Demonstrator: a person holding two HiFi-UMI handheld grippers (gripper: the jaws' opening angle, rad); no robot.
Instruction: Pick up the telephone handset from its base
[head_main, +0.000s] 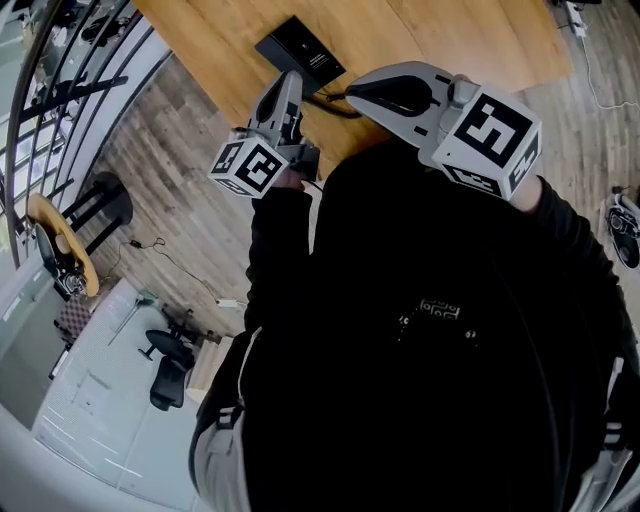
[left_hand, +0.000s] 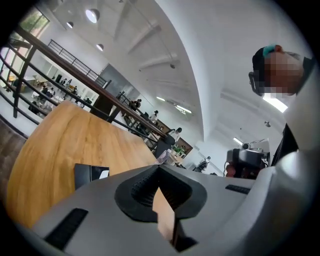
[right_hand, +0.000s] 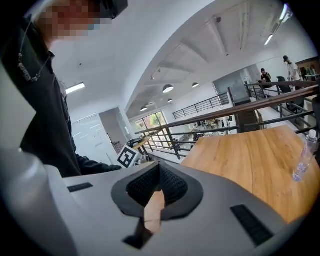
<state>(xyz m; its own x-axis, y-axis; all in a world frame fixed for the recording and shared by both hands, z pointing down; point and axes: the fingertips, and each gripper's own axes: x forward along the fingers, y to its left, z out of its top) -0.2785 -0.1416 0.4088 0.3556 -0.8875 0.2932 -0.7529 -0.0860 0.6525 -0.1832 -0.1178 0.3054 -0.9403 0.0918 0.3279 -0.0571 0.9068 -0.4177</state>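
Both grey plastic grippers, left gripper (head_main: 288, 82) and right gripper (head_main: 356, 92), hover jaws together and empty at the tan wooden table's (head_main: 450, 40) near edge, since the black flat telephone (head_main: 300, 52) sits untouched just beyond them, so I judge this as approach only.

table (head_main: 450, 40): wood | floor (head_main: 190, 210): grey planks | railing (right_hand: 220, 114): dark metal | ceiling (right_hand: 190, 40): white

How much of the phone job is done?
Nothing done yet: the phone lies untouched on the table. In hand: the left tool and right tool hover short of it, both shut and empty. Left: open one, reach in, grab and lift.
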